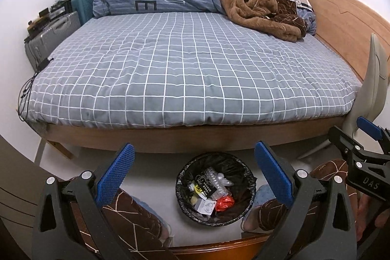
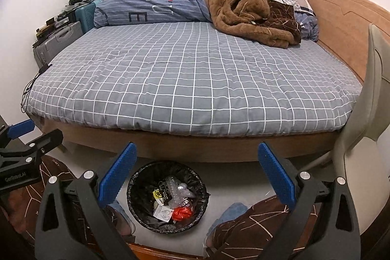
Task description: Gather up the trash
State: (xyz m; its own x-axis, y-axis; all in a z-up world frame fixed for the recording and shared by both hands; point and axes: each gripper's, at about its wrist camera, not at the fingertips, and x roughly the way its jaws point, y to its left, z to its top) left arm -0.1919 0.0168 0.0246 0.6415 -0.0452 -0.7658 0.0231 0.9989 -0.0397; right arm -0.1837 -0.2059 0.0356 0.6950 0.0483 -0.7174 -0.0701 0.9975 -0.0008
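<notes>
- The left tongs (image 1: 195,177) are seen spread wide with nothing between the blue pads; the right tongs (image 2: 197,177) are likewise spread wide and empty.
- A trash bin (image 1: 215,157) lined with a black bag (image 1: 181,187) is found on the floor (image 1: 151,177), just in front of the bed (image 1: 190,70) and between the person's knees (image 1: 131,218).
- Inside the bin, a clear crinkled plastic piece (image 1: 217,180), a black printed packet (image 1: 207,189), a white card (image 1: 206,206) and a red wrapper (image 1: 223,202) are noted, loosely heaped and touching one another.
- No loose trash is observed on the bed cover or on the visible floor; collection into the bin is judged largely done, with the bag itself the probable remaining item.
- The contents are judged light; the bag is judged thin, soft and slippery, liable to tear if pinched on a single layer and pulled hard.
- Hold is best taken at the folded bag edge over the bin rim, where the film is doubled, one tongs to each opposite side.
- The bin is judged light enough to lift with the bag; a steady upward draw is advised.
- A brown blanket (image 1: 258,6) and a chair (image 1: 373,89) are recorded as not concerned.
</notes>
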